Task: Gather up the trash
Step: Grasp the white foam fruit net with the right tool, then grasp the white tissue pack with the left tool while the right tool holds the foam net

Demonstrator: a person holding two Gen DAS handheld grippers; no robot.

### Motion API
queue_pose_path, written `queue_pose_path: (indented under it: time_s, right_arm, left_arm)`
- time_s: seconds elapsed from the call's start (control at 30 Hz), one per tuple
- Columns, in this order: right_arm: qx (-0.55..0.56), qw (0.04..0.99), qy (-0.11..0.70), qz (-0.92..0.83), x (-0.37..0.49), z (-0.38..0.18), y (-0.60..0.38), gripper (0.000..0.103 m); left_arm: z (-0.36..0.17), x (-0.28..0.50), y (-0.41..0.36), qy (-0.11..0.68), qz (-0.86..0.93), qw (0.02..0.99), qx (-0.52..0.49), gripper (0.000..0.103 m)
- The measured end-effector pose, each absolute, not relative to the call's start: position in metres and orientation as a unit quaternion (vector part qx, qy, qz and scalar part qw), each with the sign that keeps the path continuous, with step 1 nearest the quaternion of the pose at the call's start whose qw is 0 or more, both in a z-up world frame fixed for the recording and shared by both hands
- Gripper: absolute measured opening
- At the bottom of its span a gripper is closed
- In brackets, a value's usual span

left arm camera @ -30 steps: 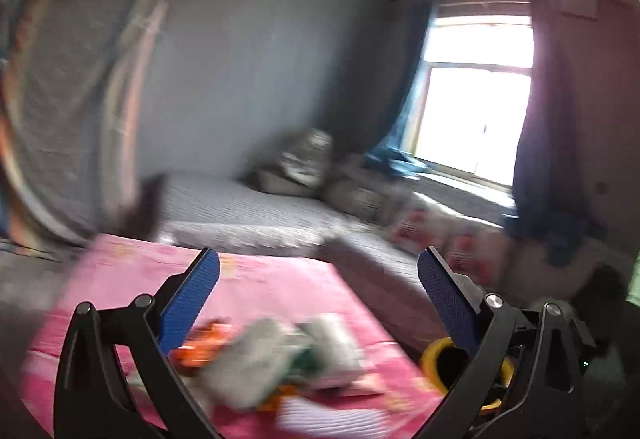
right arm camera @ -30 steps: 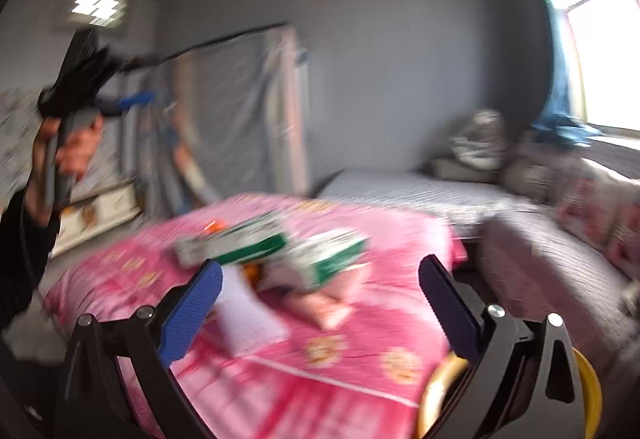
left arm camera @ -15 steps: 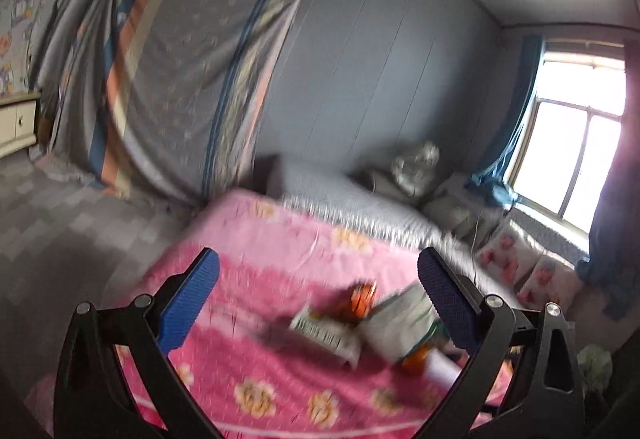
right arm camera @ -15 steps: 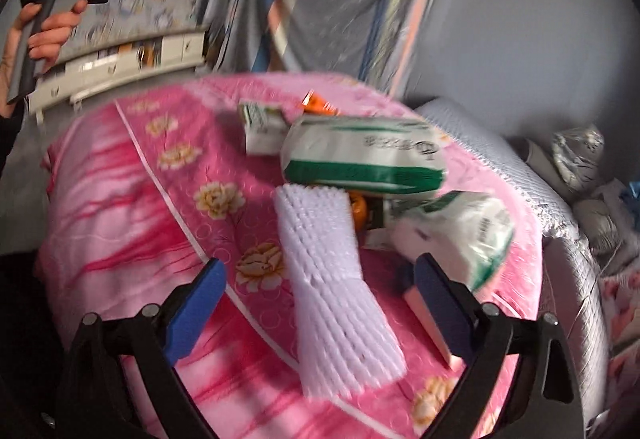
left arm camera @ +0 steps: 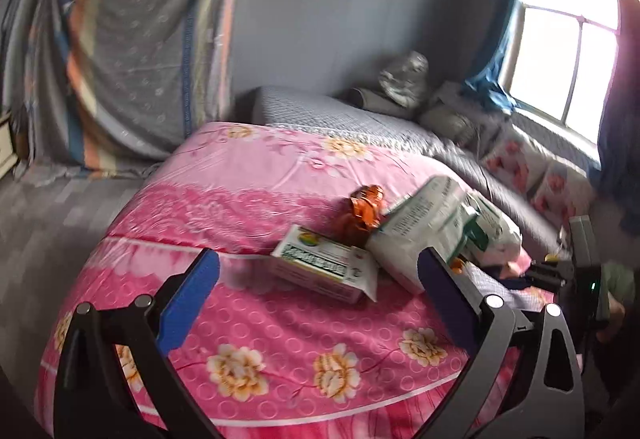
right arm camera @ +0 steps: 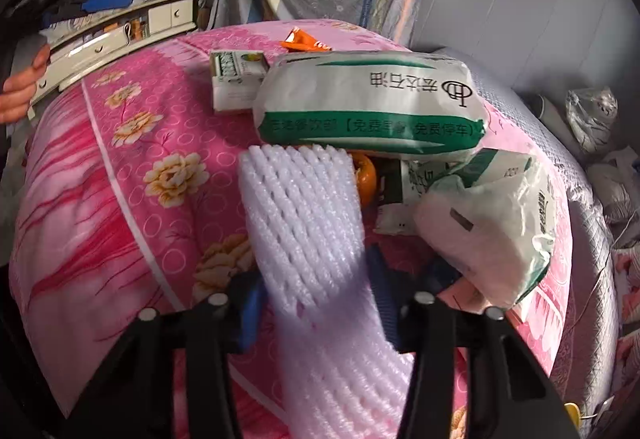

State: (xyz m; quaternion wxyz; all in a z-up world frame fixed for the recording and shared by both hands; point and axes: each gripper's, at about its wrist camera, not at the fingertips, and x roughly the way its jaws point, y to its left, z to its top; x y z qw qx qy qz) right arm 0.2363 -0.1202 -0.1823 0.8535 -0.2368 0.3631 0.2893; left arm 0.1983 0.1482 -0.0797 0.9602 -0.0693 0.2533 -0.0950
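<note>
My right gripper (right arm camera: pixel 316 303) has just been closing, pads now pinching the white foam net sleeve (right arm camera: pixel 308 223); its near end runs out of frame; ribbed, soft, lies on pink floral bedspread (right arm camera: pixel 120 199). Orange item (right arm camera: pixel 366 179) half hidden behind it, can't ID. Left gripper (left arm camera: pixel 316 295) jaws wide, empty, above the small carton (left arm camera: pixel 324 267); crumpled white/green bags (right arm camera: pixel 372 99) alongside.
</note>
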Motion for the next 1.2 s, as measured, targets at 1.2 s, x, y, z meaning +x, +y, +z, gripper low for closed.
queue_pose_path:
  time_s: [1.2]
  right_arm:
    - [0.090,0.898,0.298,0.310,0.157,-0.137,-0.298,0.026]
  left_arm:
    - [-0.112,0.384,-0.049,0.375,-0.338,0.853,0.129,0.095]
